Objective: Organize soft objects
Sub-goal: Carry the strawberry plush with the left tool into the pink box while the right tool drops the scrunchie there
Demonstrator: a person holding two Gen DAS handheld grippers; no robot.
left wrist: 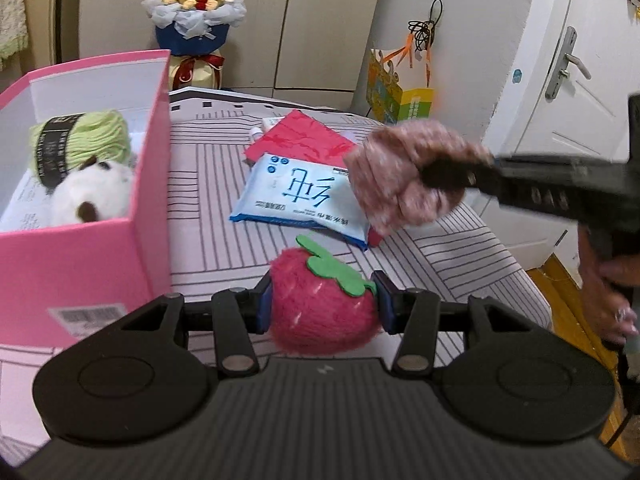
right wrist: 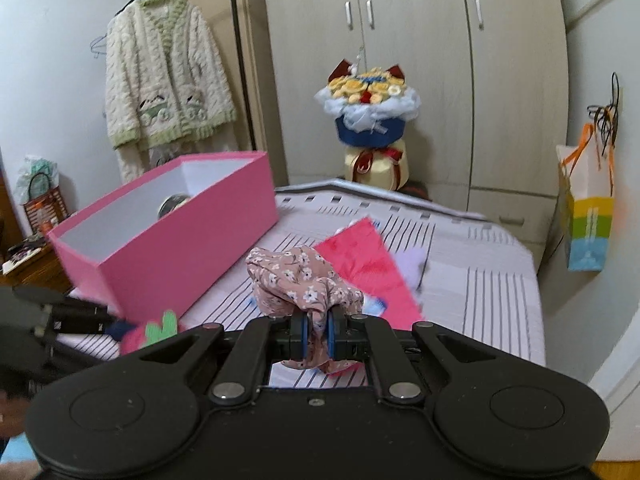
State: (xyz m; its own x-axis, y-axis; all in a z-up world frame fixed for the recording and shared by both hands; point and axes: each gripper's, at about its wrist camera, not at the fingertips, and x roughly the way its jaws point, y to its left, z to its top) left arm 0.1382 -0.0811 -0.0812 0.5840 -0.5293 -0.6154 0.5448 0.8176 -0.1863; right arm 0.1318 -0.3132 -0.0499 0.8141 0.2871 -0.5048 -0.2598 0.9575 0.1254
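- Left tool (left wrist: 323,306) clamps the plush strawberry (left wrist: 320,300) across its middle, pads pressed into the fur on both sides; leaf end points up and away from the camera.
- Right tool (right wrist: 316,334) is clenched tight on a bunched floral cloth (right wrist: 298,280); most of the fabric balloons above the pads, and a small tail hangs below.
- Both items are lifted clear of the bed (left wrist: 224,208). Thin cloth needs a near-closed pinch, the bulky plush a wider one.
- Strawberry sits square between the left pads, just right of the pink box (left wrist: 148,248). In the left view the cloth hangs further right, above the wipes pack (left wrist: 296,196).
- In the right view the box lies ahead and to the left of the cloth, open top facing up, so my guess is both pieces are headed there.
- Box already holds a green yarn skein (left wrist: 88,140) and a white plush toy (left wrist: 96,196) at its near end; the far end looks free.
- Wipes pack lies on a red cloth (left wrist: 304,136), both flat on the bed and not yet sorted.
- Risk: the loose cloth tail could snag on the box rim.
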